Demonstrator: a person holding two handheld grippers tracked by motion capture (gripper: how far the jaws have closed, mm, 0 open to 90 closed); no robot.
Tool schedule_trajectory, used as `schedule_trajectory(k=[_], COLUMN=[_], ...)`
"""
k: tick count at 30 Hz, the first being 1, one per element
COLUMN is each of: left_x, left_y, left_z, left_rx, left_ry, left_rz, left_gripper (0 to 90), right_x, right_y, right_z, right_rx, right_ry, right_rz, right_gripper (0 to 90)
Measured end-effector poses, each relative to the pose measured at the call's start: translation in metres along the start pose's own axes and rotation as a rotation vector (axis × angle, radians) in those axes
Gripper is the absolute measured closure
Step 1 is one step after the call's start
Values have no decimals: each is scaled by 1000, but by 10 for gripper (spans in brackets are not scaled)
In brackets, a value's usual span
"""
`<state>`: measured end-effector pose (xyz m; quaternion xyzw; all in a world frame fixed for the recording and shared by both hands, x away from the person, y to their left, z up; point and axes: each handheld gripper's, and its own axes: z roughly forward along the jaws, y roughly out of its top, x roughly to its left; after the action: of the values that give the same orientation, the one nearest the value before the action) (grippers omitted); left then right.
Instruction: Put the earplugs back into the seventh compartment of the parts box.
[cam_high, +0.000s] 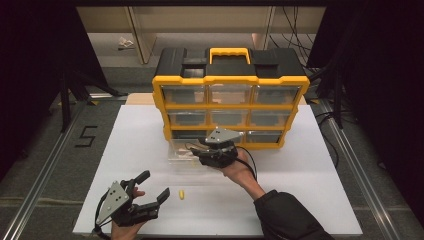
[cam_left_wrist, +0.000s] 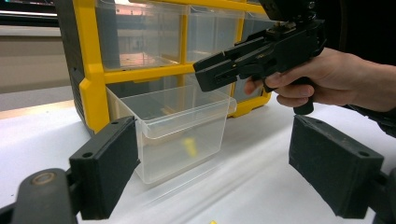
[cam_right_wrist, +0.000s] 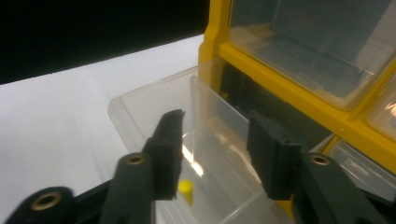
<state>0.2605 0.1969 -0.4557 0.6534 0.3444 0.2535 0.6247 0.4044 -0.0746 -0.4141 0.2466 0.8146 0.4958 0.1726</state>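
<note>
Nearest the front edge of the white table (cam_high: 300, 200), toward its left corner, I see my left gripper (cam_high: 154, 187) resting in my left hand (cam_high: 125, 227), its jaws spread wide with nothing between them. Just beside its right jaw, a small yellow piece (cam_high: 181, 193) lies loose on the table. From the left gripper view, the same jaws stand far apart at the bottom, empty, framing what lies farther on.

Toward the middle of the table, my right hand (cam_high: 240, 170) holds the right gripper (cam_high: 197, 150) over a clear plastic drawer (cam_high: 182, 150) that sits pulled out in front of the cabinet's bottom row. In the right gripper view, the jaws (cam_right_wrist: 215, 140) are partly open on either side of the drawer's thin clear wall, and I cannot tell whether either pad touches it. A second small yellow piece (cam_right_wrist: 186, 189) lies on the drawer's floor; the left gripper view shows it through the clear front (cam_left_wrist: 189, 147).

Behind the drawer, at the far edge of the table, stands the yellow and black cabinet (cam_high: 230, 107), three rows of clear drawers in a yellow frame, with a yellow handle (cam_high: 229, 52) on its black top.
</note>
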Motion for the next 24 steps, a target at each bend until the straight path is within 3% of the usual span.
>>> schedule_trajectory(k=[5,11,13,17,18,24], left_x=[0,0,0,0,1,1], left_y=[1,1,1,1,1,1], left_z=[-1,-1,-2,-2,-2,-3], left_rx=[0,-3,-3,-8,-7,-9], left_ry=[3,11,15,29,31,37], left_rz=[0,3,2,-2,-2,-4], left_gripper=[156,156,156,155,155,156], right_x=[2,17,30,42,49,55], right_y=[4,10,11,10,9,3], right_z=[-7,-16,-16,-13,-11,-5], right_rx=[-20,-34,-20,15,48,94], right_ry=[4,63,107,138,151,184], right_rz=[5,-10,-42,-97,-144,-144], right_gripper=[449,388,374,354,343,329])
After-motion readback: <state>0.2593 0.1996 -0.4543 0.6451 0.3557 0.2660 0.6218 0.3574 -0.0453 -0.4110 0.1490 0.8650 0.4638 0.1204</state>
